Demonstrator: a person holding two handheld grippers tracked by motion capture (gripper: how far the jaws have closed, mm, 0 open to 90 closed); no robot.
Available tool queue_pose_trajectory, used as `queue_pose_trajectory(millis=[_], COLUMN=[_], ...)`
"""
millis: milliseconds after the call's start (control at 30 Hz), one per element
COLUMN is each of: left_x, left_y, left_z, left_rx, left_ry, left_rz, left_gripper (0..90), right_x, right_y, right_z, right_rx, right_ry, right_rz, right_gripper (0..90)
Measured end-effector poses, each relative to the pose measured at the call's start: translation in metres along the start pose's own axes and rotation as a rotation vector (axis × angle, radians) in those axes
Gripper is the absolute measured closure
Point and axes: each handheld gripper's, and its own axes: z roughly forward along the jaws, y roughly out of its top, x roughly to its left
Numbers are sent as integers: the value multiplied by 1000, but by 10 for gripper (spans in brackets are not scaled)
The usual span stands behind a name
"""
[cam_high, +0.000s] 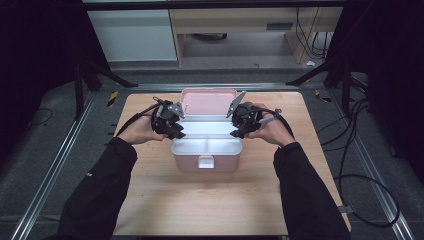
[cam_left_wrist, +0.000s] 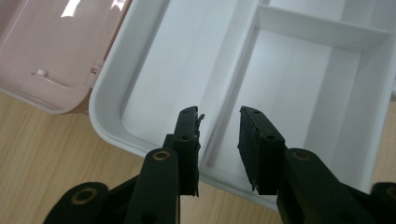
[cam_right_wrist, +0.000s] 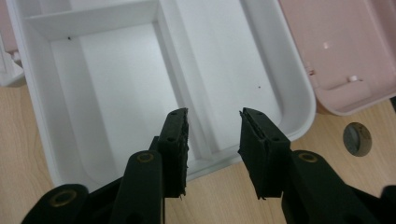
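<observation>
Both tongs (cam_left_wrist: 218, 125) (cam_right_wrist: 214, 127) part-open, empty, straddling tray (cam_high: 207, 145) dividers (long axis crosswise, lid (cam_high: 207, 102) rearward)

no readable text, labels, brands, numbers or signs on any surface in view

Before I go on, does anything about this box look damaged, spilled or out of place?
Nothing stands out. The pink box sits square on the table, lid open; its white tray is seated level, unbroken and empty.
</observation>
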Motion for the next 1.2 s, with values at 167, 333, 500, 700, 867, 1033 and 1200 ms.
queue_pose_trajectory(millis=[167, 333, 500, 700, 867, 1033, 1200], left_x=[5, 8, 9, 9, 11, 13, 10], left_y=[-2, 0, 4, 7, 6, 9, 17], left_z=[7, 10, 14, 19, 19, 19, 15], left_rx=[27, 46, 83, 109, 101, 125, 167], left_ry=[-27, -40, -38, -52, -72, -83, -89], left_rz=[23, 39, 69, 73, 77, 94, 135], left_gripper=[753, 788, 805, 806, 817, 830, 849], right_x=[-1, -3, -7, -12, -15, -16, -17], right_y=[4, 9, 10, 11, 12, 12, 12], right_z=[10, 18, 23, 24, 25, 25, 21], right_rx=[78, 125, 142, 151, 160, 157, 148], right_ry=[34, 63, 103, 137, 164, 174, 181], right_rz=[-48, -65, -63, -80, -79, -91, -92], right_gripper=[734, 794, 824, 836, 845, 854, 860])
